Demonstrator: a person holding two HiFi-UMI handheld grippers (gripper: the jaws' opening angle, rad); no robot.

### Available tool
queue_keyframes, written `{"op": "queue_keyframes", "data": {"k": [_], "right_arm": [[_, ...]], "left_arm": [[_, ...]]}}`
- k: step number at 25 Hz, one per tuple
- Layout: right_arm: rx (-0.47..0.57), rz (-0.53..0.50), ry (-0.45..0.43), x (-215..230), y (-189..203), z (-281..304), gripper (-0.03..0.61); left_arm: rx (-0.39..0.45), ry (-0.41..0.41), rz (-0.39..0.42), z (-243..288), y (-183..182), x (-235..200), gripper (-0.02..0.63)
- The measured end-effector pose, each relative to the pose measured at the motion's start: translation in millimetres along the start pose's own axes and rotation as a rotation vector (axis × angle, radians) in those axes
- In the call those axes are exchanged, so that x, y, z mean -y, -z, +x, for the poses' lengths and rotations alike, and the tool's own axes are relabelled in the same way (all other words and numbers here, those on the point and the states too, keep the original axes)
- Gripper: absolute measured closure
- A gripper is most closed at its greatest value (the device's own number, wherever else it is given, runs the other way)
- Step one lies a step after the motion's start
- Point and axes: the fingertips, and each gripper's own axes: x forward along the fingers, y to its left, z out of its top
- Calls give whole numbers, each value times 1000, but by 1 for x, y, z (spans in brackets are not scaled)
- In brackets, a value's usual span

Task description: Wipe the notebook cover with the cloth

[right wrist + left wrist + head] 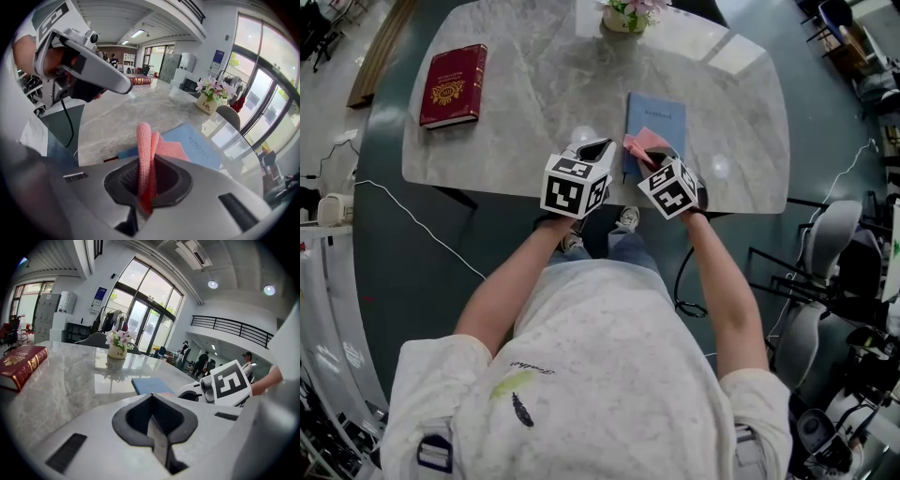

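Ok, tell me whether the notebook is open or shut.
Shut. The notebook lies flat on the table, blue cover up with its title showing; no pages visible. The right tongs hold the cloth over it.

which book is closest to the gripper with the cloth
The blue notebook, right beneath the pink cloth in the right gripper; the red book lies far left.

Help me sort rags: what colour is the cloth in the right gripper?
The cloth is pink; it shows best in the right gripper view.
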Motion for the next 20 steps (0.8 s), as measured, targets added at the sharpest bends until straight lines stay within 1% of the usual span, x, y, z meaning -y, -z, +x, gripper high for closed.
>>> {"op": "queue_keyframes", "data": {"k": [9, 20], "right_arm": [[8, 9, -13, -14, 10, -10, 563], [12, -7, -39, -30, 20, -21, 563]], "left_arm": [[-6, 10, 8, 7, 0, 8, 607], [-17, 22, 18, 15, 2, 16, 607]]}}
